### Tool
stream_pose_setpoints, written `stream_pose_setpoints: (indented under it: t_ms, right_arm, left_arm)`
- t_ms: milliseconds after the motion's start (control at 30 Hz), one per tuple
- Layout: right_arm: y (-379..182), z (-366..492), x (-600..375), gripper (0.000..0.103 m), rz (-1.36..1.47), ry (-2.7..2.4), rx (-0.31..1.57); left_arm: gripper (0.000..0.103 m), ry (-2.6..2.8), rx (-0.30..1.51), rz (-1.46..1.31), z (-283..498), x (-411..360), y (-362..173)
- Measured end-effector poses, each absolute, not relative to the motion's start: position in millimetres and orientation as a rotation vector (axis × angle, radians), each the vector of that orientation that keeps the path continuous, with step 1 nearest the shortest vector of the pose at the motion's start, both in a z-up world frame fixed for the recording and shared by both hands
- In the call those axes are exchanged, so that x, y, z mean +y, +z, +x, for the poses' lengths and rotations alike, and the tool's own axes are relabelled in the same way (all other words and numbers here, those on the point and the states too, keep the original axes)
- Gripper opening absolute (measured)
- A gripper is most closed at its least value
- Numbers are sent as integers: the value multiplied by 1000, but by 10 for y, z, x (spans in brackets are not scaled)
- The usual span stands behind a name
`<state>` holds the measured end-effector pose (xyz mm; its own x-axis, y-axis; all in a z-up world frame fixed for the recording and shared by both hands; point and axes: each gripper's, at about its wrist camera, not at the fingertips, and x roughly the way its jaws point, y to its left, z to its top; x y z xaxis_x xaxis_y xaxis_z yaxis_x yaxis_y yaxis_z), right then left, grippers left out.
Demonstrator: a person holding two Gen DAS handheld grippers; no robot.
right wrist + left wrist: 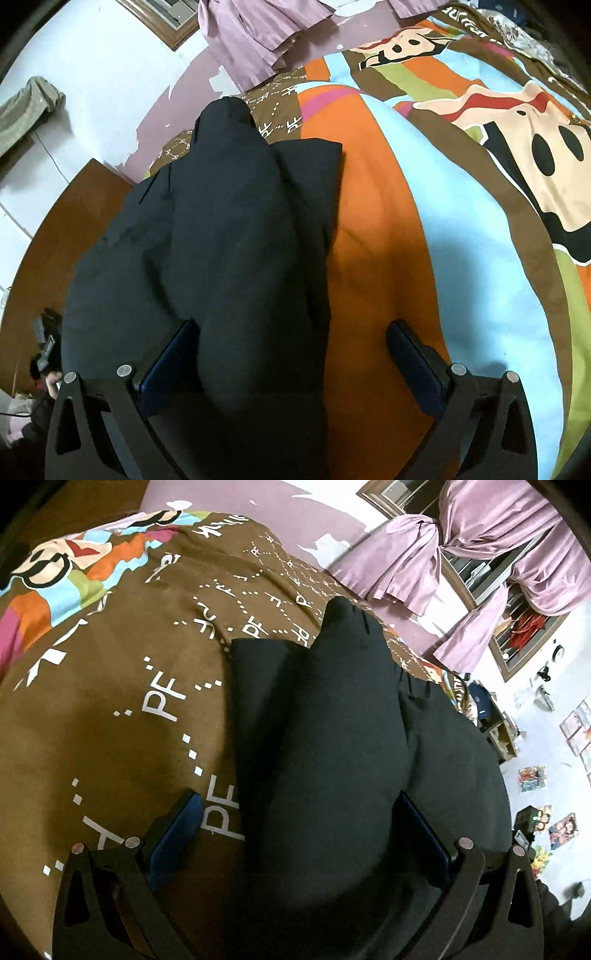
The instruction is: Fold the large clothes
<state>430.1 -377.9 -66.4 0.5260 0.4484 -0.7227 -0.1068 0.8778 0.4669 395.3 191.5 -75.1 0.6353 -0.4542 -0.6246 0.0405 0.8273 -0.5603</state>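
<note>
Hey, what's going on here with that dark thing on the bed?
A person with a handheld claw in each hand is folding a large black fabric garment on a bed covered by a brown, orange and blue cartoon-print bedspread. The garment lies bunched in a long heap. Both the left claw and the right claw are open, poised over the near end of the cloth, gripping nothing yet.

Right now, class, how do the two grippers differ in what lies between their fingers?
The left gripper straddles the black garment and brown lettered bedcover. The right gripper straddles the garment and orange bedcover. The garment lies toward the right finger on the left gripper, toward the left finger on the right. Both are open.
</note>
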Motion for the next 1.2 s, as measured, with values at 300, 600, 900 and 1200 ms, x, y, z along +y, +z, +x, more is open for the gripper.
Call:
stream_pose_setpoints:
  t_ms: [300,600,900,1200]
  right_arm:
    - [-616,4310,-3478,103,406,452,1035]
    - [-534,4166,-3431,81,475,379,1024]
    - [-173,4034,-3286,24,470,382,968]
    - [647,3842,-2737,15,404,542,759]
  left_arm:
    - [102,-475,882,-530,3944,1778,-745]
    - [83,-414,958,-543,3982,1701,-662]
    - [29,-344,916,-565,3892,1734,-375]
    - [21,-322,733,-454,3605,1626,287]
